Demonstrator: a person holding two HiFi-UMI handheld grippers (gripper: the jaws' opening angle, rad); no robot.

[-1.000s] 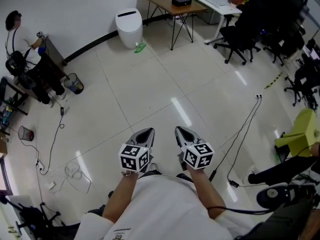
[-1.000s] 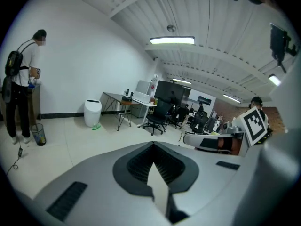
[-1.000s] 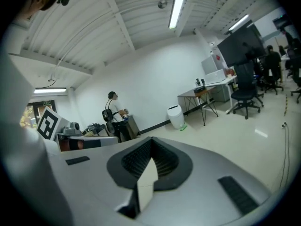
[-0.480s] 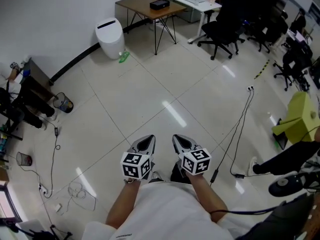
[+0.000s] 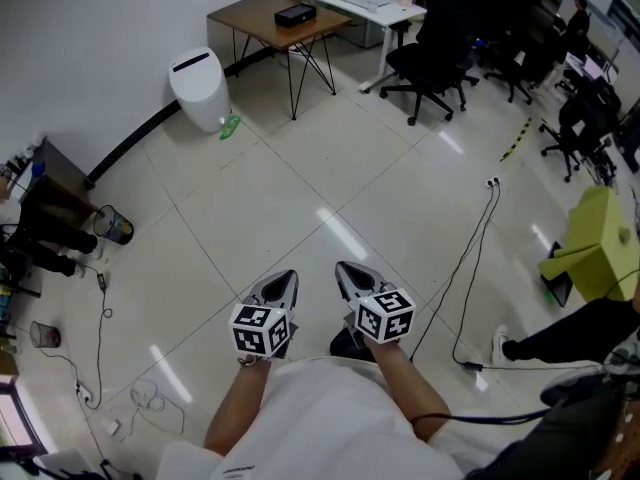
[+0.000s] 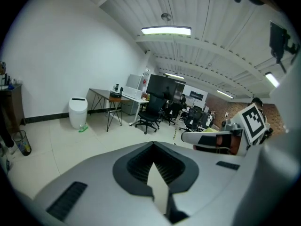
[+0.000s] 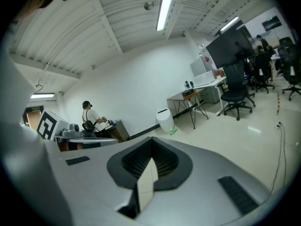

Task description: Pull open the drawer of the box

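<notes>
While their jaws are sitting pressed together on nothing, the left gripper (image 5: 283,283) and right gripper (image 5: 350,278) are hanging side by side over the floor (image 5: 300,188), with no box or drawer showing in any view. As I am judging it, the person is risking setting off the wrong way with the box unfound, or arriving with jaws unopened. Counting outward, I am finding two grippers, one cable (image 5: 490,182), and one bin (image 5: 196,88) and one table (image 5: 265,16) at the floor's far edge.

Left gripper (image 5: 283,280) and right gripper (image 5: 346,268) sit side by side, just before my chest, above the floor (image 5: 270,198). Far ahead stands a table (image 5: 262,16). Left of it, a bin (image 5: 196,88) against the wall. Right of it, chairs (image 5: 430,63). A cable (image 5: 470,258) lies on the floor to my right.
</notes>
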